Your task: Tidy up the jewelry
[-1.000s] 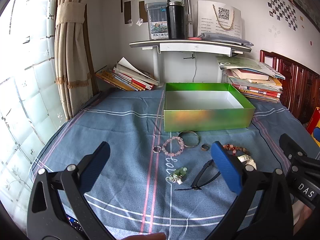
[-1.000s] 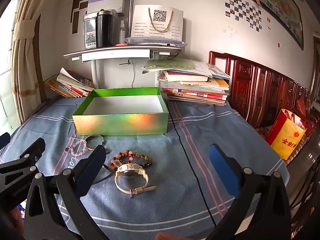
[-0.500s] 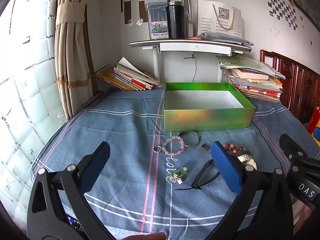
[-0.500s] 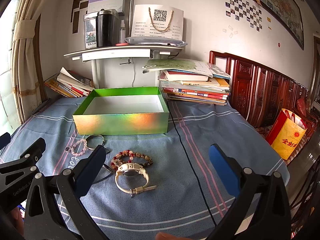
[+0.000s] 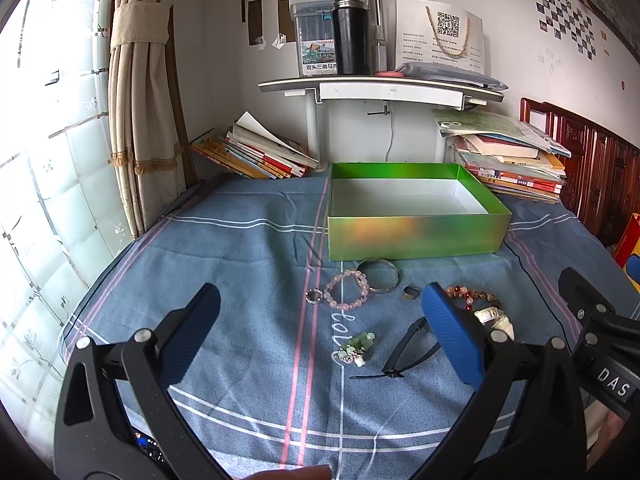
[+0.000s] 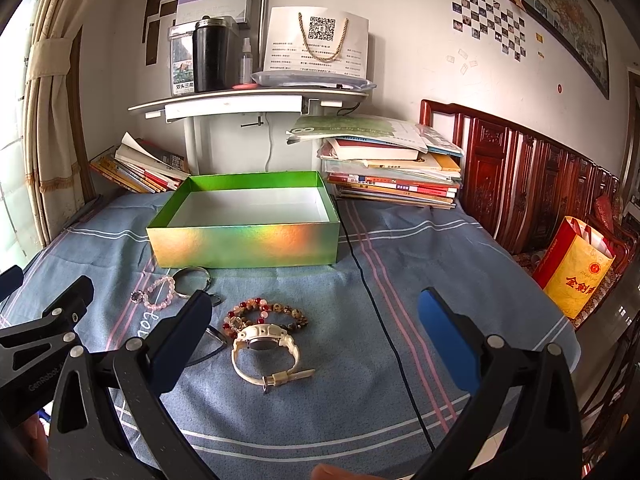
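An open green box with a white inside stands on the blue cloth. Before it lie a pink bead bracelet, a silver bangle, a small ring, a red-brown bead bracelet, a white watch, a green jade charm and a black hair clip. My left gripper is open above the charm. My right gripper is open above the watch. Both are empty.
Book stacks flank the box at the back, under a white shelf. A wooden headboard and a yellow-red bag are on the right. A curtain hangs left. A black cord crosses the cloth.
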Available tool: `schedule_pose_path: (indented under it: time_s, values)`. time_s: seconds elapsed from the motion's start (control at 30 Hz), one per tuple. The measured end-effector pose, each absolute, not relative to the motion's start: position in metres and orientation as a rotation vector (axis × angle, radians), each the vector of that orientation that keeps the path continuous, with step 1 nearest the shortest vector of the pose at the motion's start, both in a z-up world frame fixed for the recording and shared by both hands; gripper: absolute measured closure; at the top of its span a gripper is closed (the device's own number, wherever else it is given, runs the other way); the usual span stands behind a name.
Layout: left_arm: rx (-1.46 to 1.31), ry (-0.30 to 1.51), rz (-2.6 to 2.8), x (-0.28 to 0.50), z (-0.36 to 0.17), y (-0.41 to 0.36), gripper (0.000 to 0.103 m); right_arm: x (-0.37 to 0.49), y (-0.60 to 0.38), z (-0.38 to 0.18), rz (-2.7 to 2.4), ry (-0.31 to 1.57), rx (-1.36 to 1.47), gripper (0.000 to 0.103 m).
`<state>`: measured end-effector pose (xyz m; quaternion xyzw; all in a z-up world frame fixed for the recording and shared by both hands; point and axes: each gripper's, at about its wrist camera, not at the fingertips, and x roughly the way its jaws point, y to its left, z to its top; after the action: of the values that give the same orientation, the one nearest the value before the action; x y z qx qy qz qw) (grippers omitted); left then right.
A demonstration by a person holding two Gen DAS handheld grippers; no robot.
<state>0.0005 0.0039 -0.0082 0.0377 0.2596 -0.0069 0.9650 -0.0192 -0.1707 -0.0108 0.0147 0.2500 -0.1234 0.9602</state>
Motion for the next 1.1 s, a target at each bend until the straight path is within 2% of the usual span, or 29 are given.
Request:
schedule_pose_path:
  time_s: [1.1]
  values:
    - [0.076, 0.54, -0.015, 0.0045, -0.0074, 0.0018, 0.003, -0.0181, -0.1712, -0.0115, -0.248, 0.511, 0.031, 0.003]
